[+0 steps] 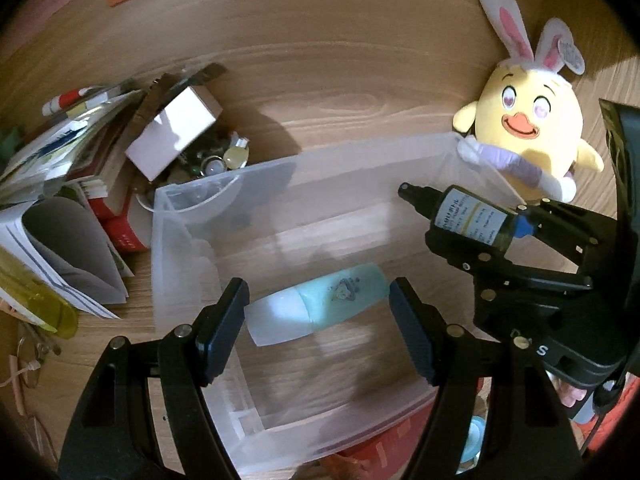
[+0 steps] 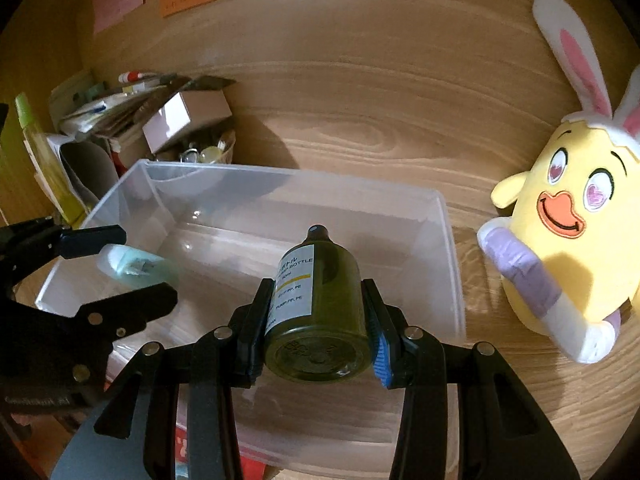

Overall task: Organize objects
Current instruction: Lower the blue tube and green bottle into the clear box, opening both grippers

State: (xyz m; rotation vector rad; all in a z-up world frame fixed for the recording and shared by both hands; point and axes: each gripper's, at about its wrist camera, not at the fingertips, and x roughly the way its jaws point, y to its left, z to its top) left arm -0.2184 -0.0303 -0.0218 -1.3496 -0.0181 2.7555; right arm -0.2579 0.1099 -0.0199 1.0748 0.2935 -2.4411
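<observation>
Bottle of dark olive plastic sits at lower centre of the right wrist view, pinched between the right gripper's fingers, nozzle pointing over the clear bin. At mid-left, the left gripper is spread wide around a pale teal tube, not squeezing it. A yellow plush chick stands at right.

Ahead of right tongs: open bin, floor mostly bare.
Between left tongs: teal tube lying.
Right of right tongs: plush chick.
Left: paper clutter.
</observation>
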